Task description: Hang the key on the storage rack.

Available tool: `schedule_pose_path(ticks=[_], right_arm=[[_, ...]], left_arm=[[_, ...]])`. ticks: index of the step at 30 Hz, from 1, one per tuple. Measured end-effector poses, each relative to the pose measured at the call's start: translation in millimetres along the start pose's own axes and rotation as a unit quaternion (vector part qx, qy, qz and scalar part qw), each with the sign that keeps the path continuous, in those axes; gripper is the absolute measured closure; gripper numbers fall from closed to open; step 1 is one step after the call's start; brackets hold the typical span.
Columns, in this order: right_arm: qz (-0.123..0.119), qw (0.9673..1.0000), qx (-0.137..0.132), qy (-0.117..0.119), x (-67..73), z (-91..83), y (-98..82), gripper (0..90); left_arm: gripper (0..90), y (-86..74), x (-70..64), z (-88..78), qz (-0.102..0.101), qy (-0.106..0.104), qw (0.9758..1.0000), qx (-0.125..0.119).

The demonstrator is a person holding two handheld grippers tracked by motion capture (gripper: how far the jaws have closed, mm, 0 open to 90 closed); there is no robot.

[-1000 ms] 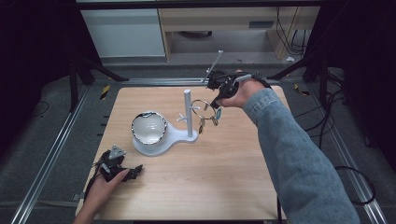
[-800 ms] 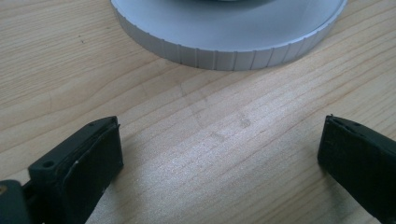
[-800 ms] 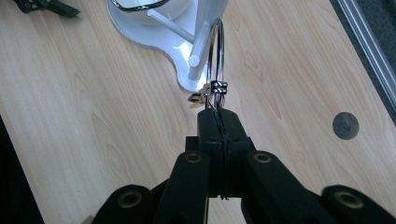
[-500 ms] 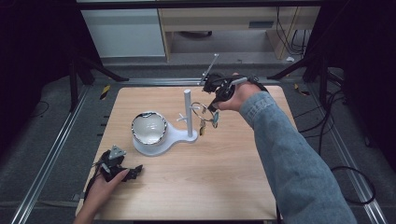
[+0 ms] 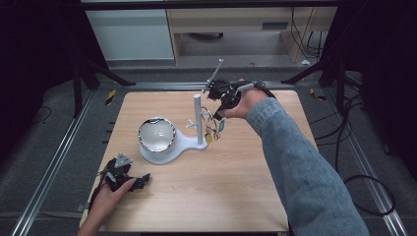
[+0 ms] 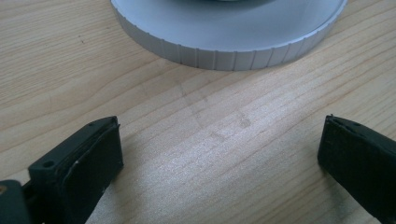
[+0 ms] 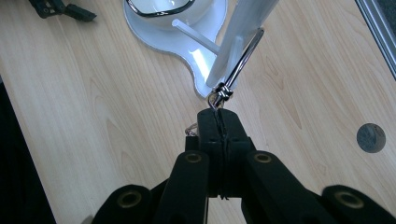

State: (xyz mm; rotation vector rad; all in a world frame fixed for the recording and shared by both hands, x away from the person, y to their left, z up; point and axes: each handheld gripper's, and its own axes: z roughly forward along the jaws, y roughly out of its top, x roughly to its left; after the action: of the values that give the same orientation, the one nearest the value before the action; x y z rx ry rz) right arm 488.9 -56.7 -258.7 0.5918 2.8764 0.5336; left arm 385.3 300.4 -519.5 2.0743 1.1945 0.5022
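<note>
A bunch of keys and small tags on a metal ring hangs at the white post of a stand, at mid-height where short white pegs stick out; in the right gripper view the key ring lies against the post, and a small link at its lower end runs straight into the jaw tips. The right gripper has its jaws pressed together on that link, with no gap between the pads; the high view shows this gripper only from above, under the hand, so the grip itself is not readable there. The post rises from a flat white base that also carries a shiny round bowl with a dark rim. The stand sits near the middle of the wooden table. The left gripper rests on the table near its front left corner, apart from the base; its own view shows both black jaws wide apart over bare wood, with the ribbed grey edge of the base just ahead.
</note>
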Motion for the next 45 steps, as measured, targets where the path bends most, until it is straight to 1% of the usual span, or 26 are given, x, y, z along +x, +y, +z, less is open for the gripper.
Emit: schedule_pose_path(ticks=[11, 13, 15, 19, 25, 28, 30, 32, 33, 34, 40, 42, 45], right_arm=[[0.002, 0.9999, -0.003, 0.011, -0.2, 2.3, 0.3, 89.3], [0.006, 0.9999, -0.004, 0.013, 0.7, 3.3, 0.9, 89.3], [0.001, 0.9999, -0.003, 0.015, 0.6, 5.3, 0.8, 89.3], [0.002, 0.9997, -0.006, 0.022, 1.3, 9.4, 1.1, 89.2], [-0.001, 0.9996, -0.002, 0.027, 3.9, 15.1, 4.5, 89.2], [0.002, 0.9996, 0.0, 0.029, 5.6, 18.0, 6.9, 89.2], [-0.004, 0.9995, -0.001, 0.031, 5.5, 20.2, 8.2, 89.2], [-0.004, 0.9995, -0.001, 0.032, 5.4, 22.2, 9.8, 89.2], [0.001, 0.9994, -0.001, 0.034, 5.9, 22.9, 10.4, 89.2], [0.0, 0.9994, -0.001, 0.035, 5.7, 23.7, 10.9, 89.2], [0.002, 0.9993, 0.0, 0.036, 5.0, 27.5, 12.7, 89.2], [-0.003, 0.9993, 0.0, 0.037, 4.4, 28.6, 12.9, 89.2], [-0.002, 0.9993, 0.001, 0.038, 4.6, 29.5, 13.7, 89.2]], left_arm=[[0.0, 0.0, 0.0, 0.0, 0.0, 0.0, 1.0, 0.0], [0.0, 0.0, 0.0, 0.0, 0.0, 0.0, 1.0, 0.0], [0.0, 0.0, 0.0, 0.0, 0.0, 0.0, 1.0, 0.0], [0.0, 0.0, 0.0, 0.0, 0.0, 0.0, 1.0, 0.0], [0.0, 0.0, 0.0, 0.0, 0.0, 0.0, 1.0, 0.0], [0.0, 0.0, 0.0, 0.0, 0.0, 0.0, 1.0, 0.0], [0.0, 0.0, 0.0, 0.0, 0.0, 0.0, 1.0, 0.0], [0.0, 0.0, 0.0, 0.0, 0.0, 0.0, 1.0, 0.0], [0.0, 0.0, 0.0, 0.0, 0.0, 0.0, 1.0, 0.0], [0.0, 0.0, 0.0, 0.0, 0.0, 0.0, 1.0, 0.0], [0.0, 0.0, 0.0, 0.0, 0.0, 0.0, 1.0, 0.0], [0.0, 0.0, 0.0, 0.0, 0.0, 0.0, 1.0, 0.0], [0.0, 0.0, 0.0, 0.0, 0.0, 0.0, 1.0, 0.0]])
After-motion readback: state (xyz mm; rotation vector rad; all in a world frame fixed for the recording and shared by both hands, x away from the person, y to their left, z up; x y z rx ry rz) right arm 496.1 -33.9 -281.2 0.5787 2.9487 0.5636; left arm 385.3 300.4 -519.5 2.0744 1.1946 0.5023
